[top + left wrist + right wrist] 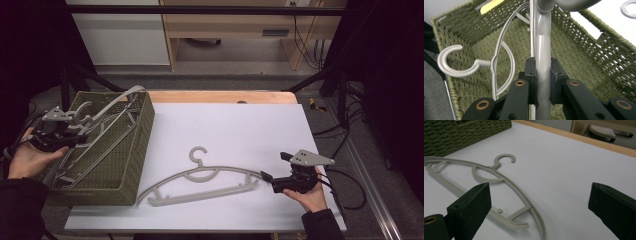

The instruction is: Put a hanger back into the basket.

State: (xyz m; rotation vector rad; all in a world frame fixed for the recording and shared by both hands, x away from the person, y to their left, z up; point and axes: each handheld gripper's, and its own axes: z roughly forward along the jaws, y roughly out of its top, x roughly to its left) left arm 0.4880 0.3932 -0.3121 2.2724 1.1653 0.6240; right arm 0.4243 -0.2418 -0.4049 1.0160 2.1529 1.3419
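Observation:
A green woven basket [134, 156] stands at the table's left and holds grey plastic hangers. My left gripper [75, 134] is over the basket, shut on the bar of one grey hanger [542, 37], which rises tilted out of it. In the left gripper view, the gripper [542, 72] clamps that bar between both pads, and a second hanger [449, 62] lies on the basket floor [579, 62]. Another grey hanger [200, 194] lies flat on the white table. My right gripper [275, 166] stands open just off that hanger's right end. In the right gripper view, the wide-apart jaws [539, 197] frame the hanger [496, 165].
The white table top [240, 130] has a wooden strip [220, 96] along its far edge. Cables [345, 185] trail off the right side. Black frame posts stand at both back corners, with cabinets on the floor behind. The basket's corner [461, 132] shows far left in the right gripper view.

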